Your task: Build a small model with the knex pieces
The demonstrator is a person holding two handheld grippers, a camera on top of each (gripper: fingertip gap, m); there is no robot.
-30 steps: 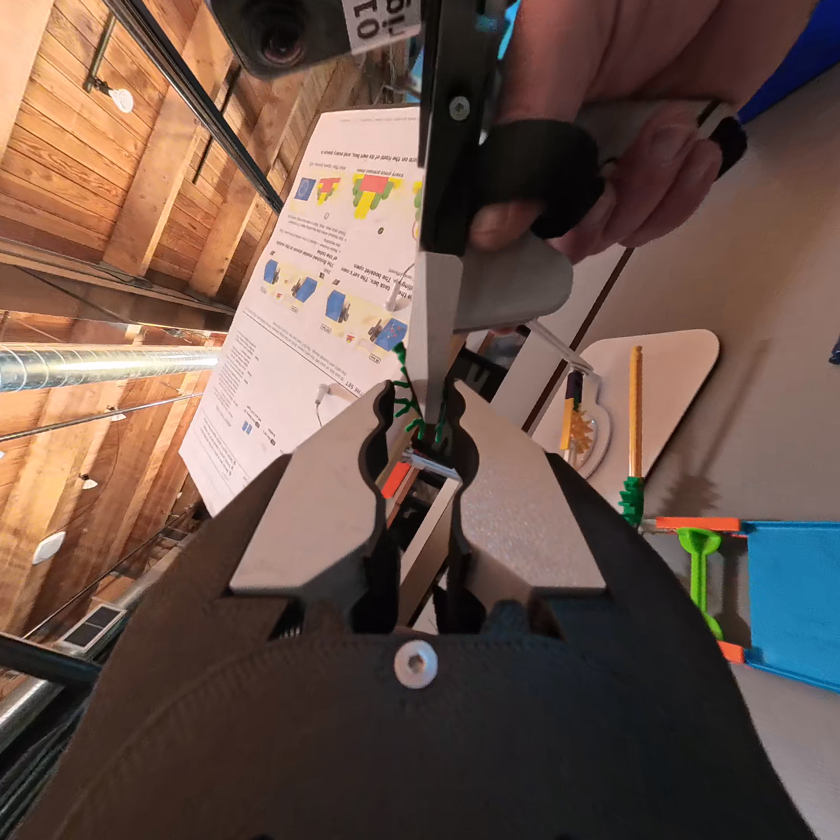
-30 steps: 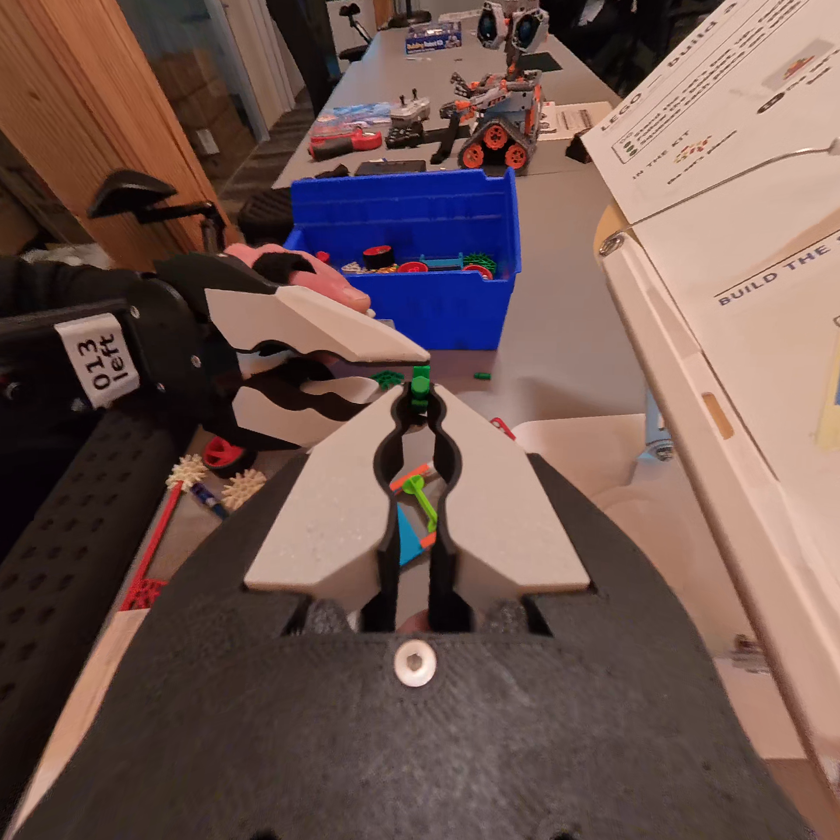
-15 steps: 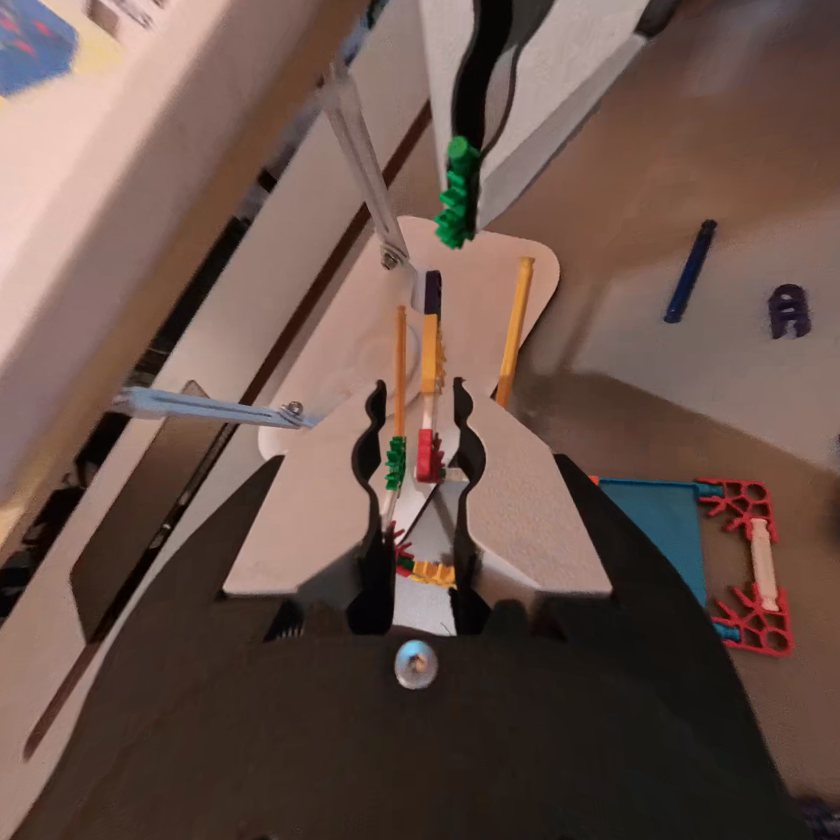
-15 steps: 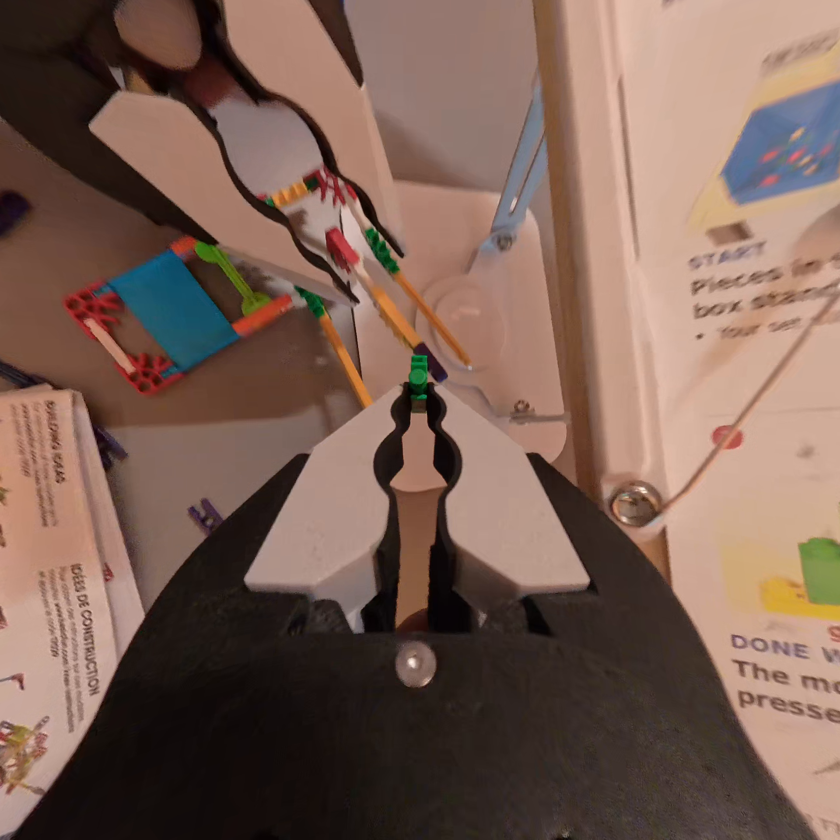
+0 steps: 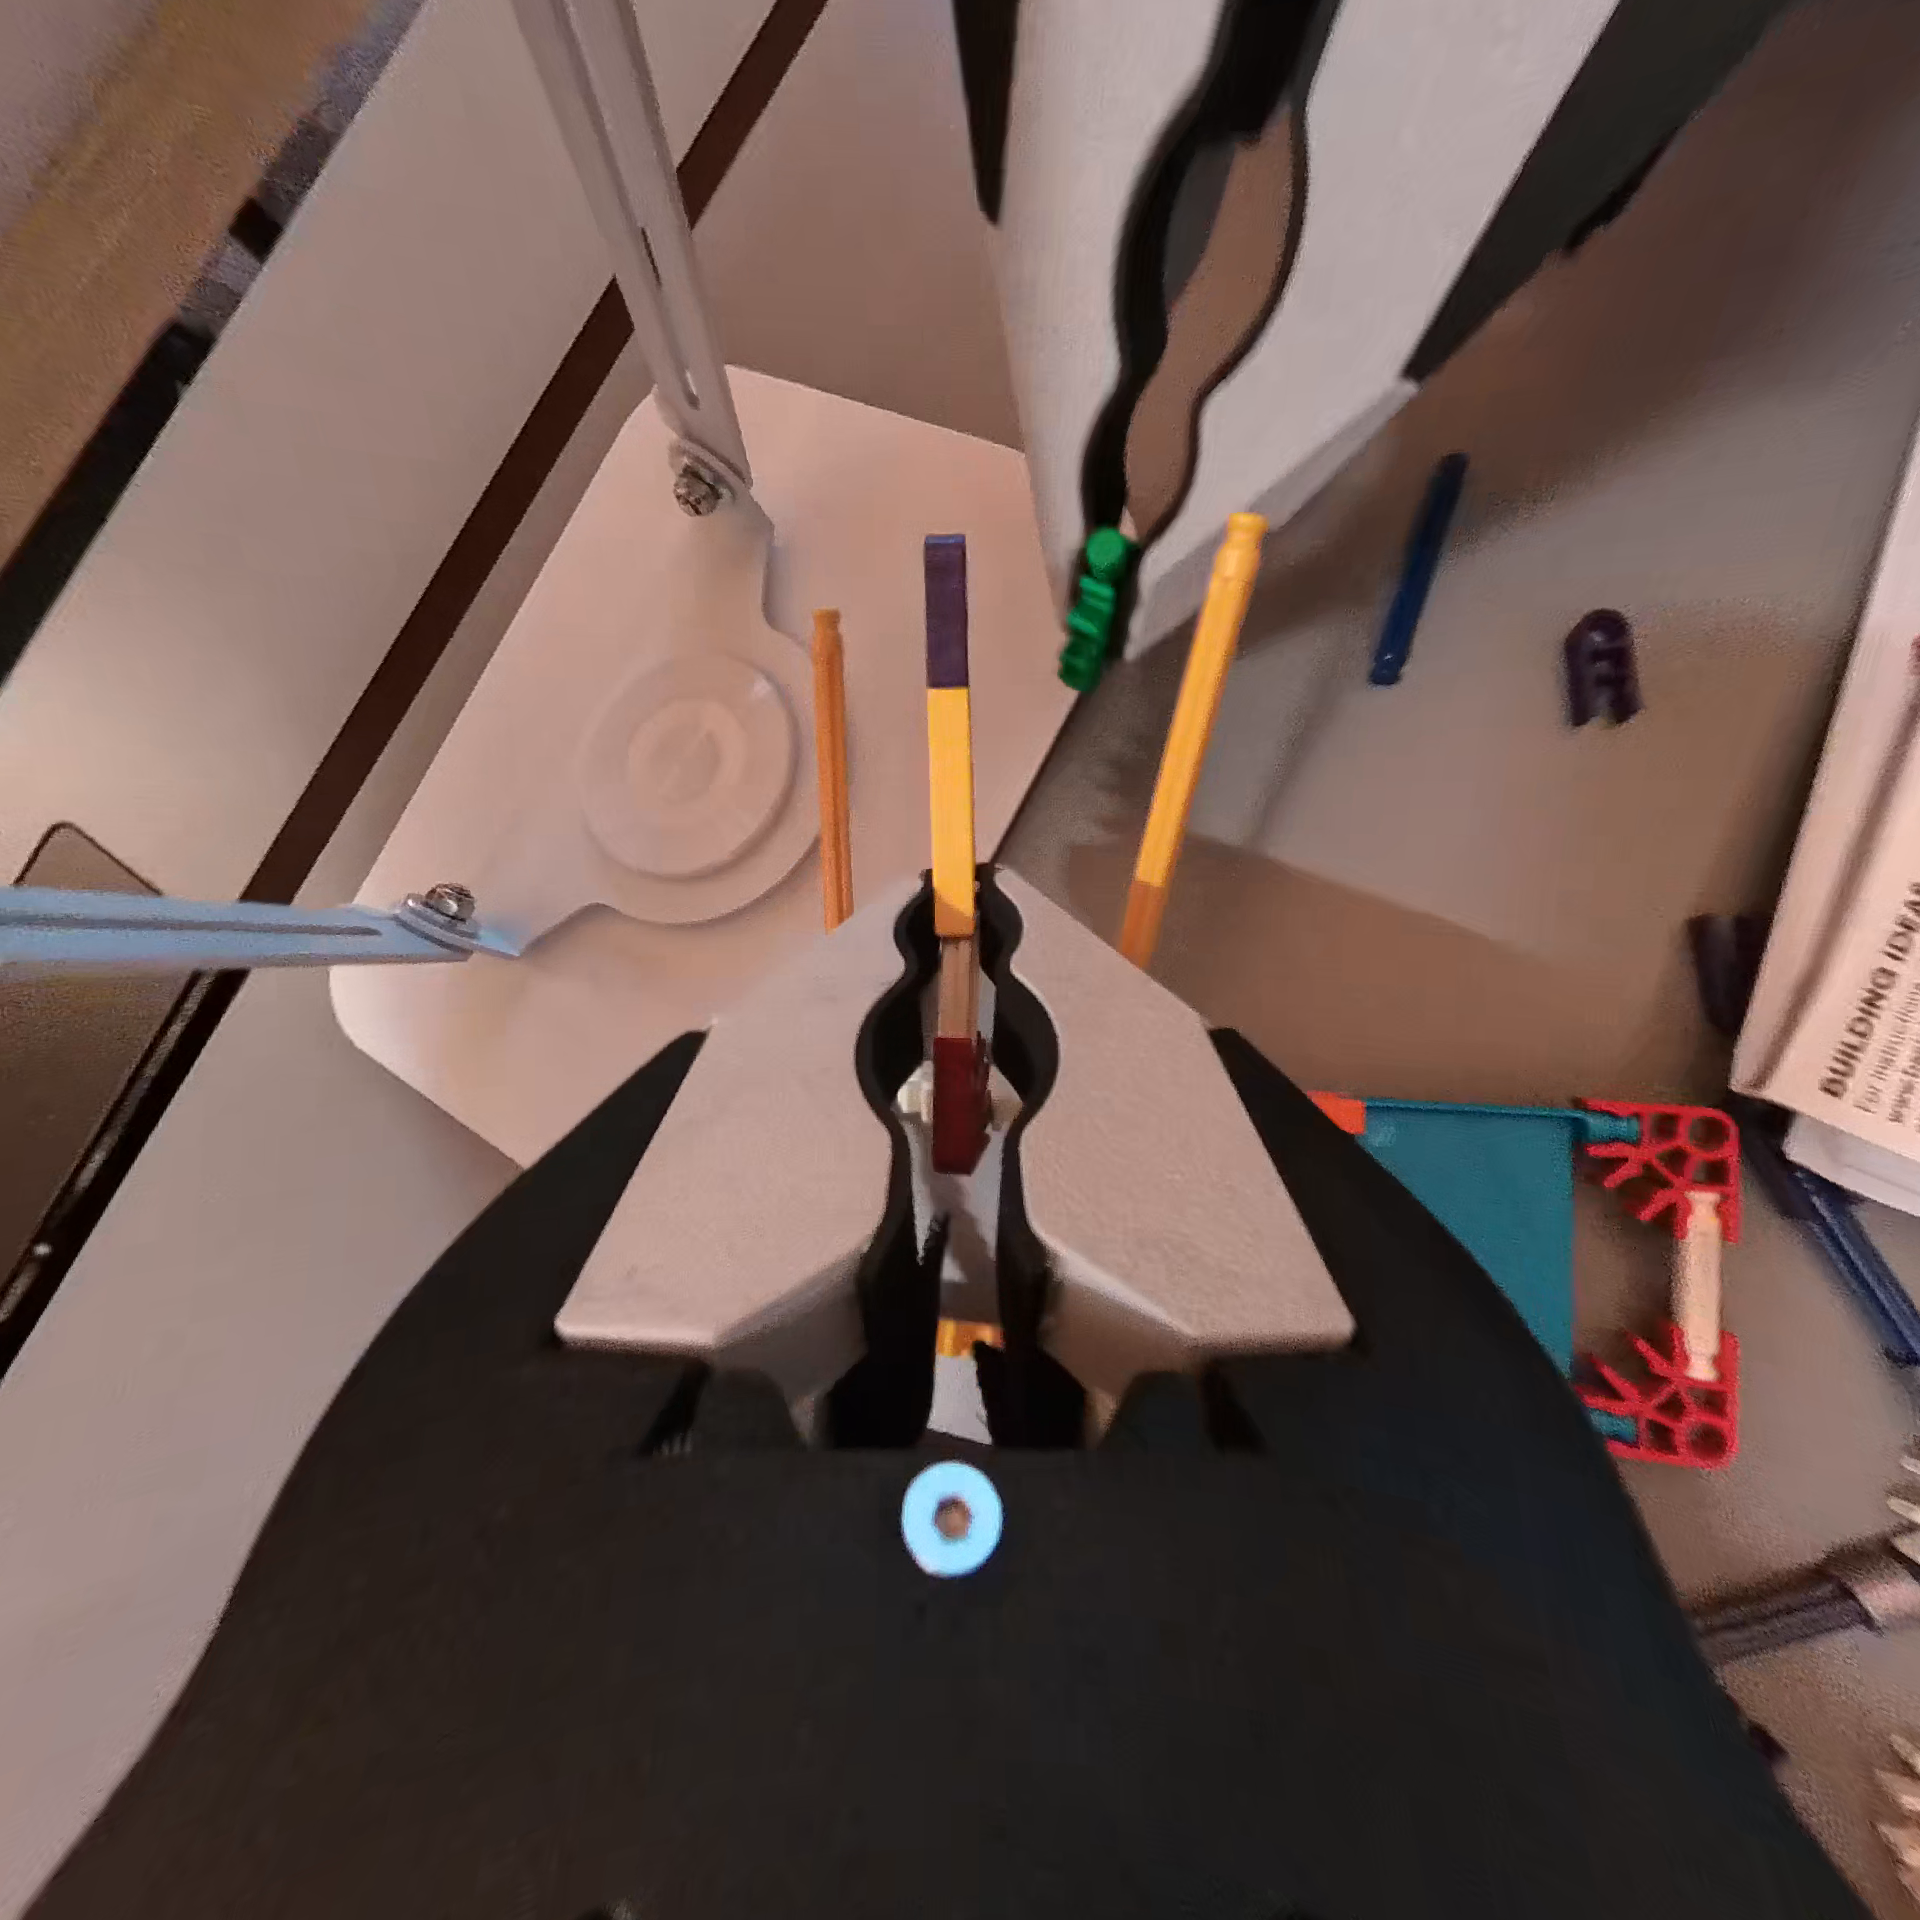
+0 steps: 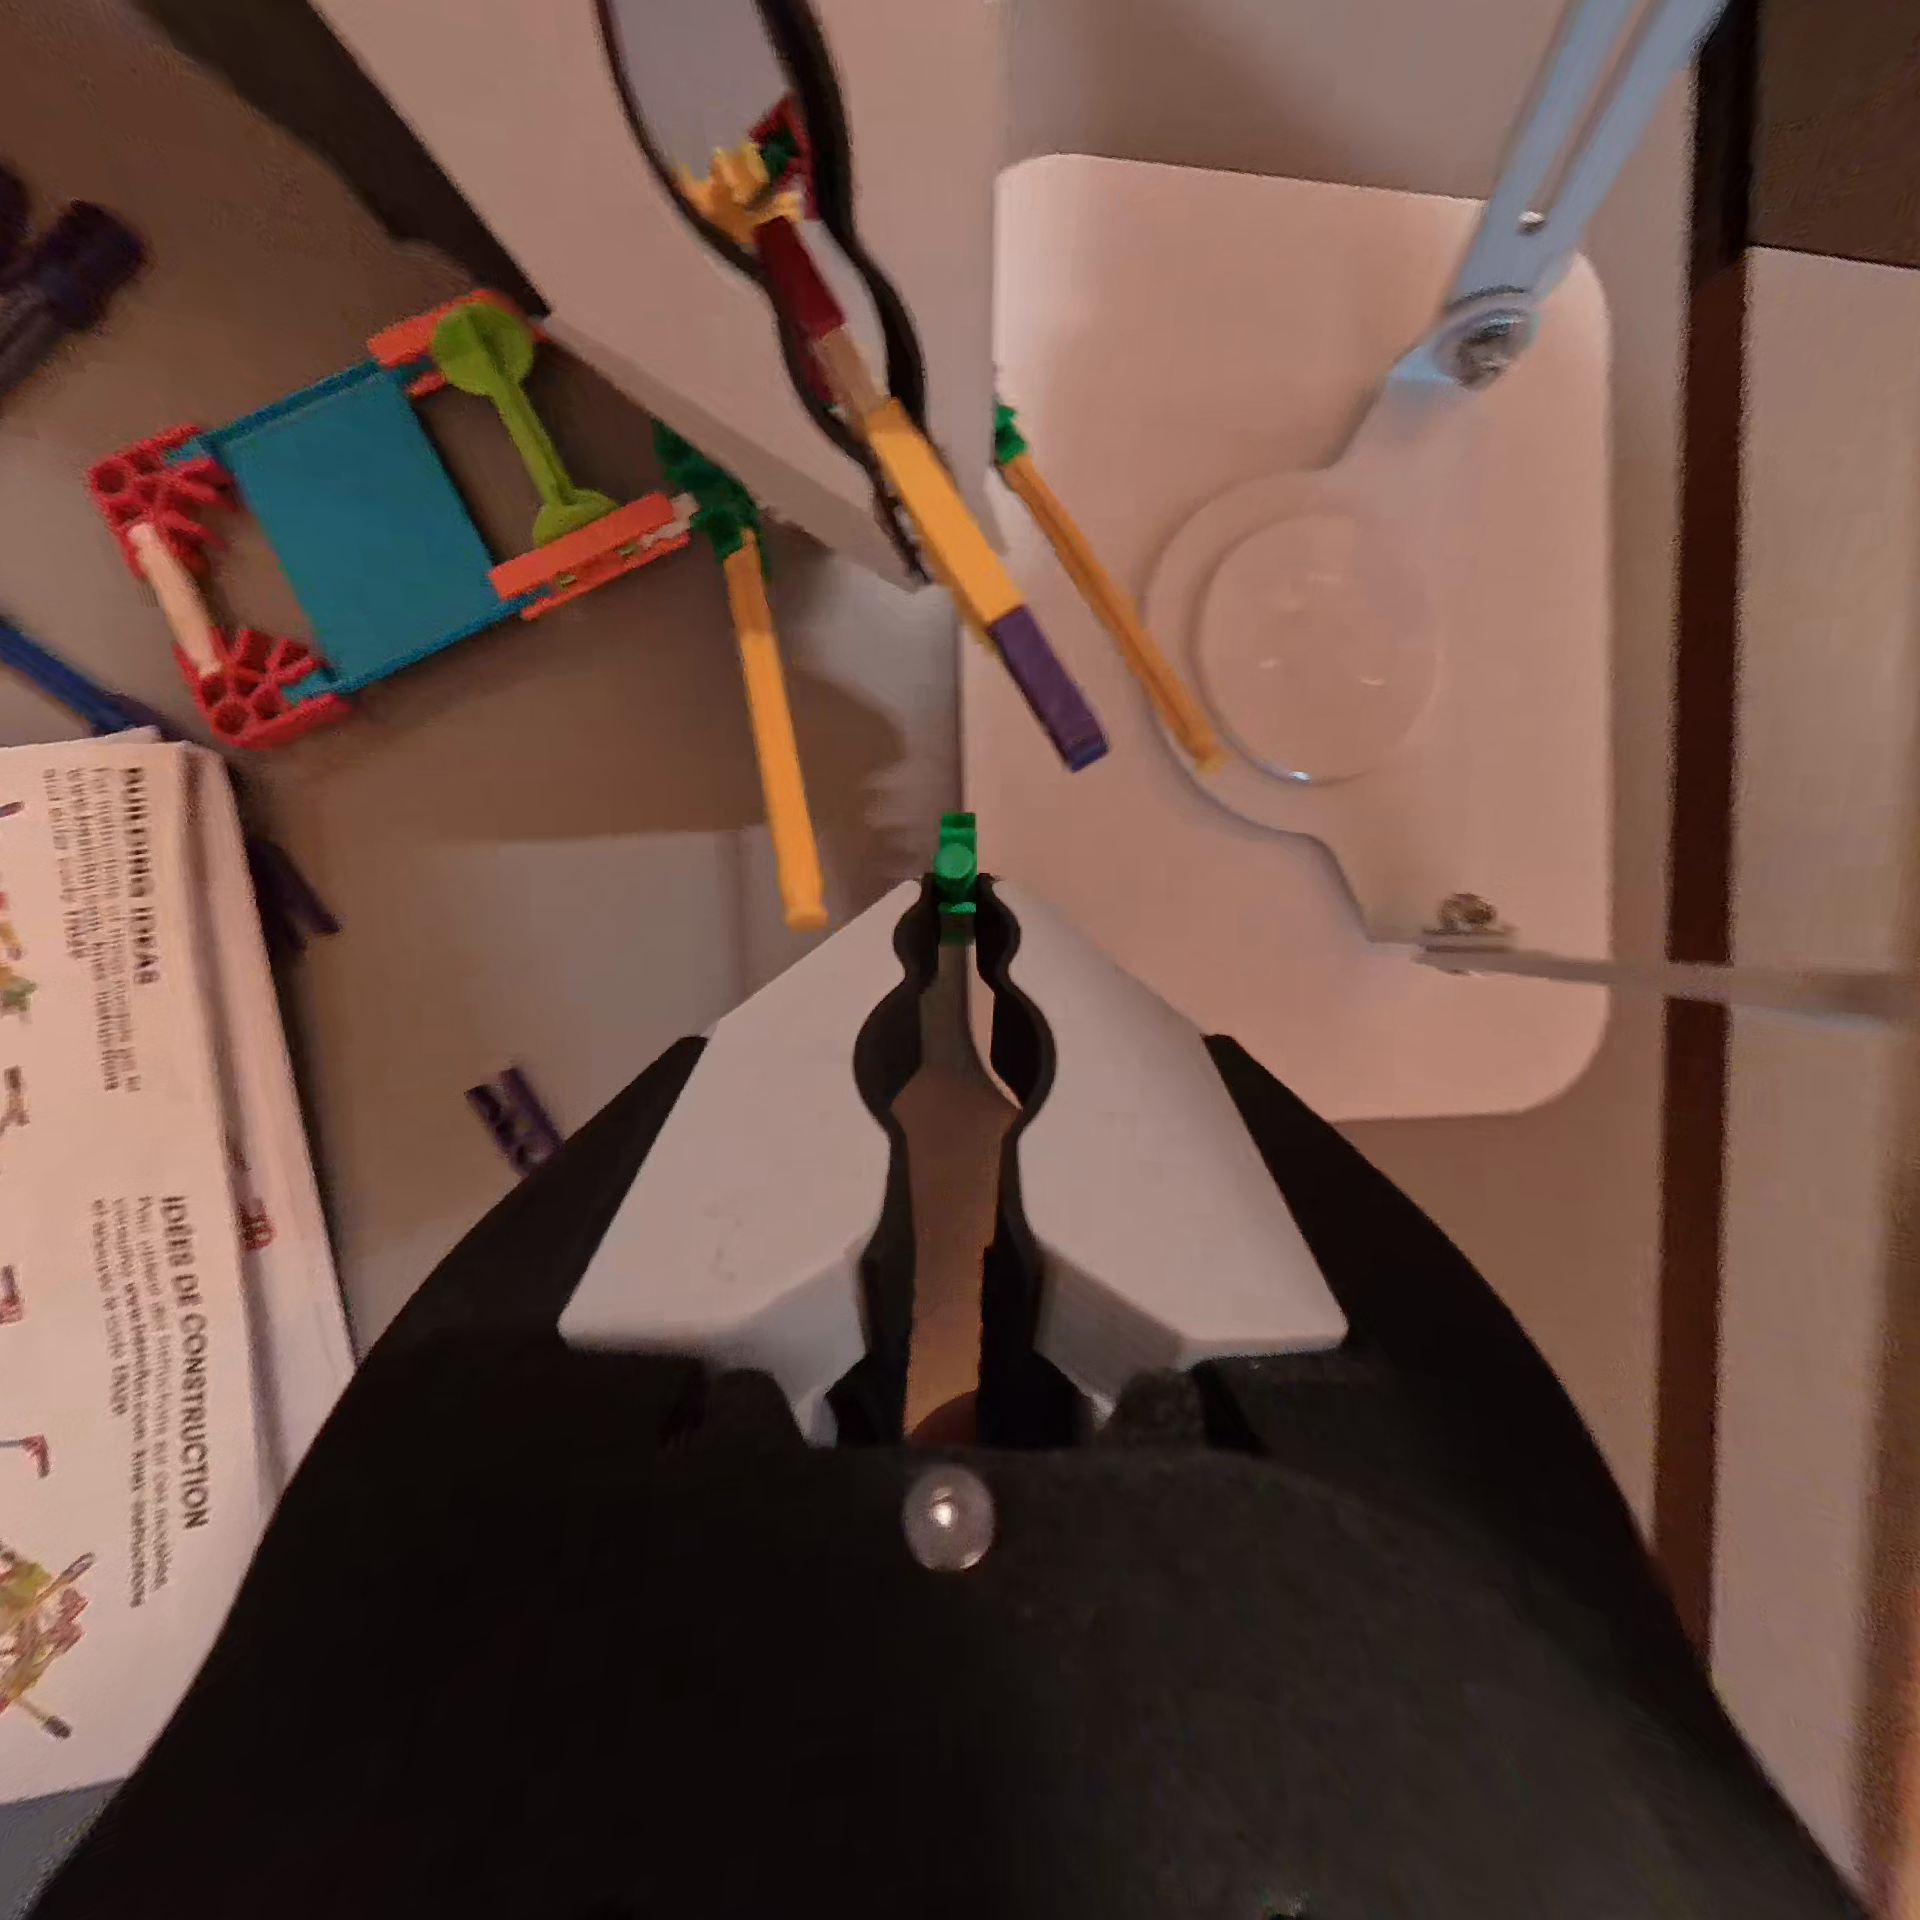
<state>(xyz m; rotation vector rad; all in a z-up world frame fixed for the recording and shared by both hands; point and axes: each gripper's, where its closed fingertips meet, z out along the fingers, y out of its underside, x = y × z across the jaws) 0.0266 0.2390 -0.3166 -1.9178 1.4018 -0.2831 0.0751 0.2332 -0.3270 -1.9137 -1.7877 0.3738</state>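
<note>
My left gripper is shut on a toy construction piece, a yellow strip with a purple tip and a dark red part between the jaws. Thin orange rods stick out beside it. My right gripper is shut on a small green connector, which also shows in the left wrist view. The connector is held just short of the purple tip and one orange rod end. A blue panel with red and orange connectors hangs on the same build.
A white stand base with metal arms lies below on the grey table. An instruction booklet lies at the left. Loose blue rod and purple connector lie on the table. Left tips to right tips: about 6 cm.
Both grippers swung from looking across the room to looking down at the table. The green connector has come closer to the build's purple tip and orange rod. Both stay shut.
</note>
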